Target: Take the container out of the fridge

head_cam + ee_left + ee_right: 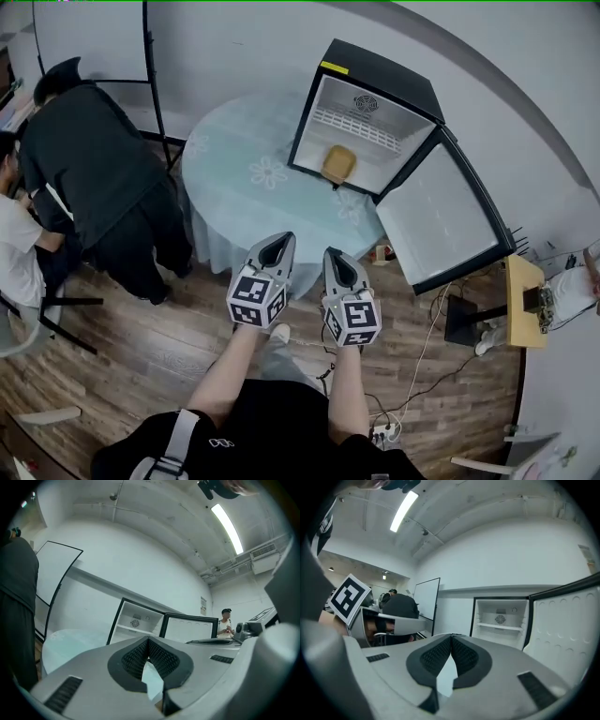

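A small black fridge [367,122] stands on a round table [234,183] with a pale blue cloth, its door [445,217] swung open to the right. A tan container [338,163] sits low inside the white interior, under a wire shelf. My left gripper [277,240] and right gripper [335,254] are side by side in front of the table's near edge, both shut and empty, well short of the fridge. The left gripper view shows shut jaws [148,640] and the open fridge [136,623] beyond. In the right gripper view the jaws [451,637] are also shut, the fridge [499,620] ahead. Neither gripper view shows the container.
Two people [94,169] are close to the table's left side, near a chair [37,319]. A whiteboard frame [150,66] stands behind the table. A small wooden stand [525,300] and cables [422,347] lie on the wood floor at right. Another person [226,623] stands beyond the door.
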The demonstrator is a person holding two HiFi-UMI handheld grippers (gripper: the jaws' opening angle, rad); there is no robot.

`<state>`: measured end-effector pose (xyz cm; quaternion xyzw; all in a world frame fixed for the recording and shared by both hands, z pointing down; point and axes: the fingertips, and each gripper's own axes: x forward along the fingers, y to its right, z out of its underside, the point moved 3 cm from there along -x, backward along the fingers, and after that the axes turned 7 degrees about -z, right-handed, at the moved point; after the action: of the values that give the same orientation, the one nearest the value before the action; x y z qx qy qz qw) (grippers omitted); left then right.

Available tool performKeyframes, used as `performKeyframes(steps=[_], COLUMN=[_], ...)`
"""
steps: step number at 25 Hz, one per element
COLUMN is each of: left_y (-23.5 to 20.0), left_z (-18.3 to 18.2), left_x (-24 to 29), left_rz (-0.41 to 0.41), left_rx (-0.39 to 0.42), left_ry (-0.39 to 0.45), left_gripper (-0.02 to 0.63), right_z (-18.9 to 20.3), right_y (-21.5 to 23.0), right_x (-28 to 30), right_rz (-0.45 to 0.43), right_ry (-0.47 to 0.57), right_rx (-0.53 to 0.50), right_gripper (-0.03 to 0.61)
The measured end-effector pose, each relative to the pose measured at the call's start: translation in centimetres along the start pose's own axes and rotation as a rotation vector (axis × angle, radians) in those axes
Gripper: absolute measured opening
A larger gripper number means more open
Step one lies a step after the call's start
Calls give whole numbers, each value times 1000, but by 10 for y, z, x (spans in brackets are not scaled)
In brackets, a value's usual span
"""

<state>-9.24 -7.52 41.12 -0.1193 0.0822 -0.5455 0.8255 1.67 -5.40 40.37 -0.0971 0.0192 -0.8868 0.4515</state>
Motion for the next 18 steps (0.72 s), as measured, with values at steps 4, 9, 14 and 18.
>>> performKeyframes(steps=[4,9,14,18], left_y=[6,22,29,28], left_z=[24,40,39,31], left_x=[43,97,149,184], left_rz=[13,54,71,60], left_rx=[-20,5,67,87], left_ry=[-57,-115,-141,-130], left_gripper=[0,0,0,0], right_z=[18,28,16,17], right_y=[54,104,134,176], right_x=[5,29,67,74], right_rz=[79,113,73,115], right_ry=[-28,-29,35,60], right_rx=[40,80,69,101], right_gripper=[2,2,2,2])
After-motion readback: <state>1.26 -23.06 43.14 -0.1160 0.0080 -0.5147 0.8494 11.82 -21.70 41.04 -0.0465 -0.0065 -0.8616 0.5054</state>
